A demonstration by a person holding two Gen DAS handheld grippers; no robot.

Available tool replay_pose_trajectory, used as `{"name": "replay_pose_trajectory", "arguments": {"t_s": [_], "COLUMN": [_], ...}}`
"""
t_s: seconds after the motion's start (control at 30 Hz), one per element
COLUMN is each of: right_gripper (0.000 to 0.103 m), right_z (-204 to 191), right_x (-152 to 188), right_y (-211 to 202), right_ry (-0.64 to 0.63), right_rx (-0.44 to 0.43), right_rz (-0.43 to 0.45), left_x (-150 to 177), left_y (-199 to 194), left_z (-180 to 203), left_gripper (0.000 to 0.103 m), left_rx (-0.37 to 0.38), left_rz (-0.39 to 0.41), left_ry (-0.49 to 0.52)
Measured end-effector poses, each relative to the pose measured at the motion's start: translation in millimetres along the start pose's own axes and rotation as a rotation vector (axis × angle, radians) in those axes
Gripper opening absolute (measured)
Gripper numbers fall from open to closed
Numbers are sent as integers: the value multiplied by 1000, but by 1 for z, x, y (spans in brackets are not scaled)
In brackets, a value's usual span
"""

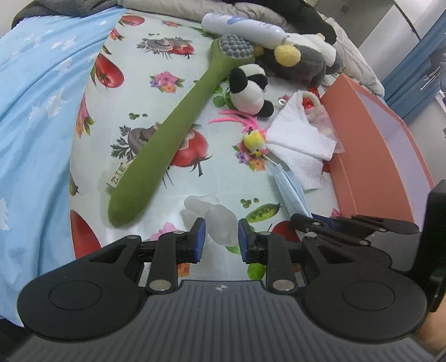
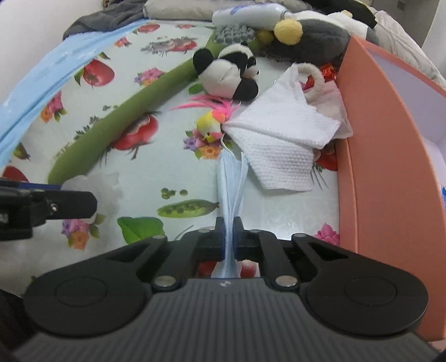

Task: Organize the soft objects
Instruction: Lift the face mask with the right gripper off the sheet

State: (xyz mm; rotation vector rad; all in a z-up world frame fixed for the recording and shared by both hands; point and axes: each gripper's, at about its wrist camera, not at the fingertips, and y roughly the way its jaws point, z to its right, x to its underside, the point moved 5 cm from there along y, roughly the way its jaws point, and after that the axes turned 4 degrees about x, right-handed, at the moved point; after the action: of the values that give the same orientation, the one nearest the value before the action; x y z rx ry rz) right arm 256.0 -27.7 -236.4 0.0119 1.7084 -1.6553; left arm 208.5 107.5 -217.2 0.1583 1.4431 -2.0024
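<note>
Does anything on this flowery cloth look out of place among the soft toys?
Yes: a hard white bottle lies at the far edge among the plush toys, and a crumpled white paper towel sprawls against the orange box, partly covering a small pouch.

Left gripper (image 1: 222, 236) low in view, blue pads either side of translucent white soft lump (image 1: 216, 221), contact unclear. Green long-handled brush (image 1: 178, 133) lies diagonally on fruit-print tablecloth (image 1: 156, 92). Panda plush (image 1: 251, 89) beside brush head. Yellow-pink feathered toy (image 1: 253, 140) touches white paper towel (image 1: 298, 144). Blue face mask (image 1: 291, 192) runs to right gripper (image 1: 320, 221). Orange box (image 1: 370, 156) at right
</note>
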Motion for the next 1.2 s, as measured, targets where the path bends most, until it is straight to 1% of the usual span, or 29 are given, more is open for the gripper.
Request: {"name": "replay_pose_trajectory", "arguments": {"t_s": [0.2, 0.37, 0.43, 0.6, 0.67, 0.73, 0.87, 0.9, 0.97, 1.0, 1.07, 1.1, 1.13, 1.17, 1.2], "right_gripper": [8, 8, 8, 8, 8, 8, 8, 8, 8, 8, 8, 8, 8, 8, 8], "right_z": [1, 3, 2, -1, -3, -6, -8, -11, -20, -23, -28, -28, -28, -32, -33], "right_x": [-11, -12, -9, -1, 2, 3, 0, -2, -3, -3, -1, 0, 1, 1, 2], "right_y": [-42, -77, -87, -107, -111, -115, -122, -127, -135, -136, -133, -129, -128, -127, -126], "right_ry": [21, 61, 74, 145, 189, 241, 290, 274, 196, 179, 206, 212, 189, 132, 97], "right_rx": [-27, -37, -45, -107, -157, -240, -267, -262, -210, -209, -276, -281, -241, -180, -157], "right_rz": [68, 124, 127, 116, 97, 79, 78, 94, 137, 144, 129, 124, 132, 152, 161], "left_x": [-3, 2, 7, 18, 21, 23, 29, 30, 33, 35, 36, 37, 37, 37, 36], "left_y": [-22, -46, -57, -84, -93, -103, -124, -128, -133, -135, -133, -131, -126, -121, -114], "left_z": [10, 14, 13, 10, 8, 5, -3, -5, -10, -11, -13, -13, -13, -13, -12], "left_gripper": [28, 28, 28, 28, 28, 28, 28, 28, 28, 28, 28, 28, 28, 28, 28], "left_rx": [30, 48, 64, 97, 108, 117, 138, 143, 153, 157, 162, 157, 148, 141, 132], "left_rz": [50, 103, 121, 159, 174, 195, 242, 249, 258, 256, 245, 239, 231, 222, 208], "left_ry": [20, 18, 7, -2, 0, 2, -23, -31, -48, -58, -70, -68, -63, -63, -64]}}
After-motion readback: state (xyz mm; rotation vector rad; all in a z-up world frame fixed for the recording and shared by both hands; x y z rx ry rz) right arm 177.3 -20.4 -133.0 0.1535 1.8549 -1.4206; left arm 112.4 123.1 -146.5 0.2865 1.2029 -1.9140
